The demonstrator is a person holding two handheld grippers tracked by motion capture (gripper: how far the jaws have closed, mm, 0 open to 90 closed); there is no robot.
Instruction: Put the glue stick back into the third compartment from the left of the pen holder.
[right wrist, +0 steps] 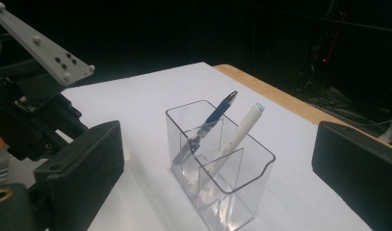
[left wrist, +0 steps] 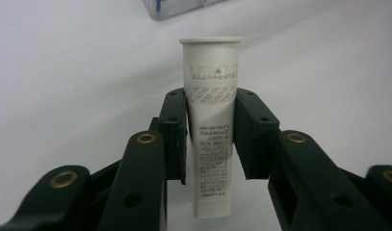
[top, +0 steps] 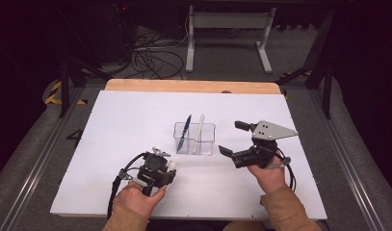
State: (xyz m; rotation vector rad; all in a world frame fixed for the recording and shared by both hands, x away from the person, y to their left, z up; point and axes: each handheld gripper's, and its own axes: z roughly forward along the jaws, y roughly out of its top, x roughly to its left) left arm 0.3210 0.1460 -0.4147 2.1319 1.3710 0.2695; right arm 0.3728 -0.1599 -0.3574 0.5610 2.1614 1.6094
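My left gripper (top: 161, 166) is near the front of the table, shut on a white tube (left wrist: 210, 139) with small grey print. The tube's flat cap end (top: 172, 165) pokes out past the jaws. In the left gripper view the jaws press the tube's sides about midway along it. My right gripper (top: 233, 138) hovers open to the right of a clear plastic organizer (top: 194, 139), holding nothing. A blue pen (right wrist: 210, 122) and a white pen (right wrist: 237, 137) lean inside the organizer (right wrist: 241, 187), which lies between the wide-apart right jaws. The left gripper (right wrist: 34, 110) appears at that view's left.
A white sheet (top: 136, 120) covers the table, and a wooden edge (top: 189, 85) shows at the back. Beyond it, cables (top: 150, 57) lie on the floor beside a white table frame (top: 227, 33). A corner of the organizer (left wrist: 179, 7) sits ahead of the tube.
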